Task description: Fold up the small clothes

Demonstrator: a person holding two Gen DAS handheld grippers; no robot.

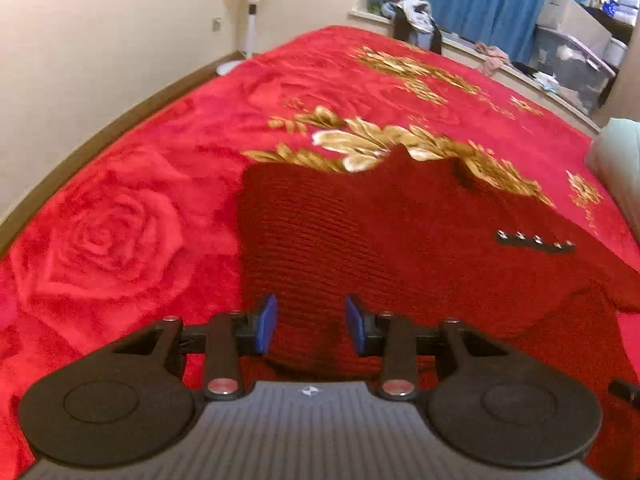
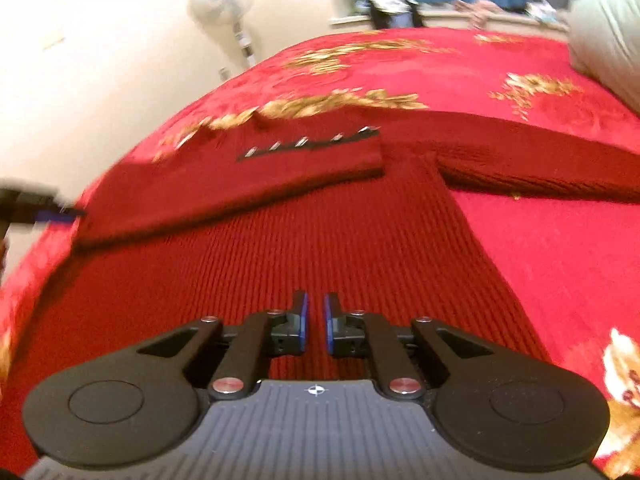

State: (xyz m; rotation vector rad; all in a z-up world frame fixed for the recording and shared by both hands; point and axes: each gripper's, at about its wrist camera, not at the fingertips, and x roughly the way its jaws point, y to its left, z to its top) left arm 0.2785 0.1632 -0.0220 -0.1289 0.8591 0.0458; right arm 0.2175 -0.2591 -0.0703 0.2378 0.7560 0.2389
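A dark red knitted sweater (image 1: pixel 360 232) lies flat on the red blanket (image 1: pixel 120 232). One sleeve (image 2: pixel 240 176) is folded across its body, and a black strip of silver studs (image 2: pixel 308 144) shows on it. The other sleeve (image 2: pixel 540 160) stretches out to the right. My left gripper (image 1: pixel 310 322) hovers over the sweater's near left part, open, with nothing between its blue pads. It also shows at the left edge of the right wrist view, blurred (image 2: pixel 40 208). My right gripper (image 2: pixel 315 320) is over the sweater's body, its pads a narrow gap apart and holding nothing.
The blanket (image 2: pixel 560 260) carries rose and gold-leaf patterns and covers a bed. A pale pillow (image 2: pixel 608 40) lies at the right. A standing fan (image 1: pixel 252 12) is by the wall. A window ledge (image 1: pixel 500 64) with clothes, blue curtains and storage boxes (image 1: pixel 572 48) runs behind the bed.
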